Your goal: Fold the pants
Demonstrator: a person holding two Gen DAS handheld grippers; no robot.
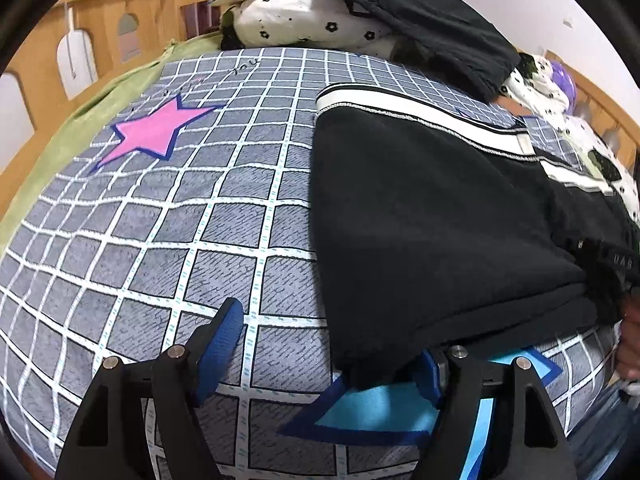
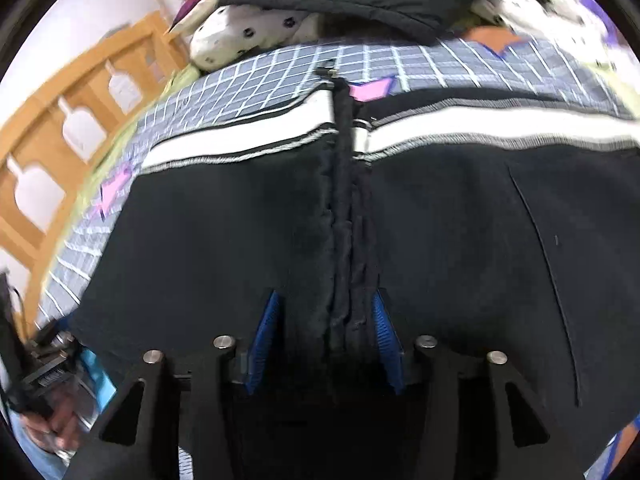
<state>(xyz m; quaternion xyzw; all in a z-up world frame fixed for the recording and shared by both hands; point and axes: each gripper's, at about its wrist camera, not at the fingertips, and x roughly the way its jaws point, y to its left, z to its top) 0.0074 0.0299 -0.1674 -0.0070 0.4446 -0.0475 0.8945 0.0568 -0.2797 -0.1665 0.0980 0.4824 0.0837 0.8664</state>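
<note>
Black pants (image 1: 432,216) with a white-striped waistband lie on a grey checked bedsheet (image 1: 168,216). In the left wrist view my left gripper (image 1: 328,344) is open at the pants' near left corner; the cloth edge drapes over its right finger (image 1: 428,376), the left finger (image 1: 220,340) stands on bare sheet. In the right wrist view the pants (image 2: 460,248) fill the frame, with the waistband (image 2: 480,128) across the far side. My right gripper (image 2: 326,340) is open, its blue pads either side of a bunched centre seam (image 2: 344,240).
A pile of floral pillows (image 1: 320,20) and a dark garment (image 1: 432,28) sits at the bed's far side. A wooden bed rail (image 1: 100,32) runs along the left. A green blanket edge (image 1: 80,128) borders the sheet. A hand (image 1: 632,340) shows at the right edge.
</note>
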